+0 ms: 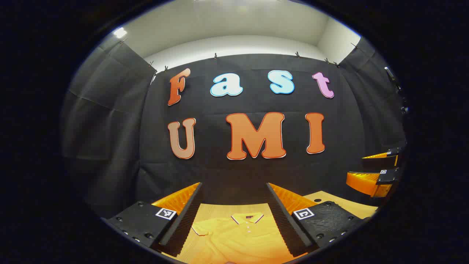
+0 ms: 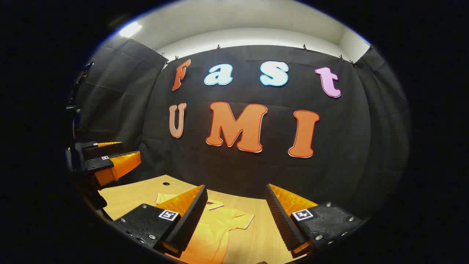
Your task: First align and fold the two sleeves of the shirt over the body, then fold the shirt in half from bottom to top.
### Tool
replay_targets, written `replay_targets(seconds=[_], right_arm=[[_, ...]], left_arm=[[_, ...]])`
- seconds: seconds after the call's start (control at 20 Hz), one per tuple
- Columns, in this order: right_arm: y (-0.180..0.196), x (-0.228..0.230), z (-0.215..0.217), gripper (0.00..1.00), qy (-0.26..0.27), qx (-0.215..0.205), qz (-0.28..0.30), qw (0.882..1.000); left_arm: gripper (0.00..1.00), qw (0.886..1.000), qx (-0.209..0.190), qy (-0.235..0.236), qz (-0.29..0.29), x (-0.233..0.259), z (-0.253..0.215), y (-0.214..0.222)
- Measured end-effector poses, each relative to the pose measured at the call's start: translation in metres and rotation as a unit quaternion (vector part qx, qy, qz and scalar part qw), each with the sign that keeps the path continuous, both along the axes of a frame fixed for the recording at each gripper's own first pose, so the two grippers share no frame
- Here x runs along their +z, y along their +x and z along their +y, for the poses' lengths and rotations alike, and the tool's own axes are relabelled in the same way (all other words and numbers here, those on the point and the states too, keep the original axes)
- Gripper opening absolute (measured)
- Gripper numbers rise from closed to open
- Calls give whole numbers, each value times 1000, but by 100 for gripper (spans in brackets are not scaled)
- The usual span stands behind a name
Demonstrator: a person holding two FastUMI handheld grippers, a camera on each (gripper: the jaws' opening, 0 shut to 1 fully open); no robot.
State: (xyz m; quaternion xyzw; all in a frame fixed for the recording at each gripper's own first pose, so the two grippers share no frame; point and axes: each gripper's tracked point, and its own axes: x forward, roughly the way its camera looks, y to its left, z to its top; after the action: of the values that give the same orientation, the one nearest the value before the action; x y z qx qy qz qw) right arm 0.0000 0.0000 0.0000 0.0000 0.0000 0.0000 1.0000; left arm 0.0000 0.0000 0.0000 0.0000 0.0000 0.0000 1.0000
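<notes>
- No containers on the table; the one item on it is the shirt, yellow polo, lying flat, collar toward the back wall.
- Left gripper: fingers spread wide, nothing between them, held above the shirt, collar centred in the gap.
- Right gripper: also released, empty, held over the shirt's right sleeve and the bare wood beside it.
- Each gripper shows at the edge of the other's view, jaws apart, raised off the table, well apart from the shirt.
- Surface: light wood tabletop with a small dark hole near its far edge.
- Room: black cloth wall behind and on both sides, white ceiling strip above.
- Cut off: the shirt's lower body and hem run out of both views; fingers hide parts of both sleeves. Can't tell whether the sleeves are folded yet.
</notes>
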Motion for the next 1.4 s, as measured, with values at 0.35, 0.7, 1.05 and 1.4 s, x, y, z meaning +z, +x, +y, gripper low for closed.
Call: replay_targets(seconds=[0.35, 0.7, 1.05, 1.4], right_arm=[[29, 6, 8, 96, -1, -14, -12, 1000], [59, 6, 28, 96, -5, -32, 0, 999], [80, -31, 17, 96, -3, -53, 55, 997], [119, -88, -4, 96, 2, -66, 134, 989]], left_arm=[[98, 1000, -1, 31, 6, -5, 12, 25], [99, 999, -31, 35, -4, -5, 22, 50], [100, 999, -33, 38, -4, -5, 40, 61], [99, 999, -13, 50, -9, 1, 60, 56]])
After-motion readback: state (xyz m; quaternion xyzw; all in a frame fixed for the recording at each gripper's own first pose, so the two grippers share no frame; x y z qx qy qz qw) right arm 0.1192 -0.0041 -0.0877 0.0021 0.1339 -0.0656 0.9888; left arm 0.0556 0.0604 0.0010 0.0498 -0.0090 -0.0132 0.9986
